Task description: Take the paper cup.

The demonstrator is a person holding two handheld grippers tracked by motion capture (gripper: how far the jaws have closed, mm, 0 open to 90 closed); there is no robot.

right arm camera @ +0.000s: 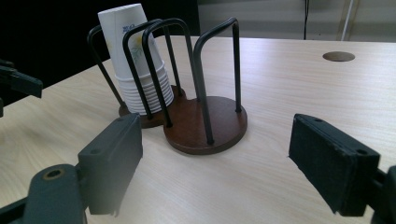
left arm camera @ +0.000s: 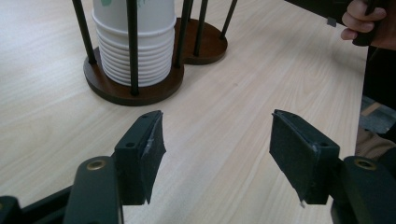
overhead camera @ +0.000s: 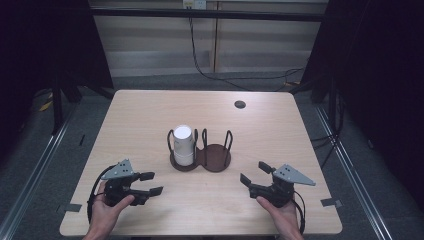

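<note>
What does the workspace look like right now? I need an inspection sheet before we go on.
Surface: pale wooden table with a round grommet hole.
Job's things: stack of paper cups upside down in the left ring of a two-ring cup holder; right ring empty.
Clutter: nothing seen.
Grippers: left gripper and right gripper both open, empty, apart from the holder.
Cables: black cables on the floor behind.
Surroundings: dark frame, grey floor.

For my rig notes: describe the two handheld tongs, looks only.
Both the left tongs and the right tongs are matte black, each with two flat rectangular jaws faced with dark pads, brass-coloured pivot bushings, a grey three-cornered plate on top and a black cable trailing back. The forearms show no sleeves.
</note>
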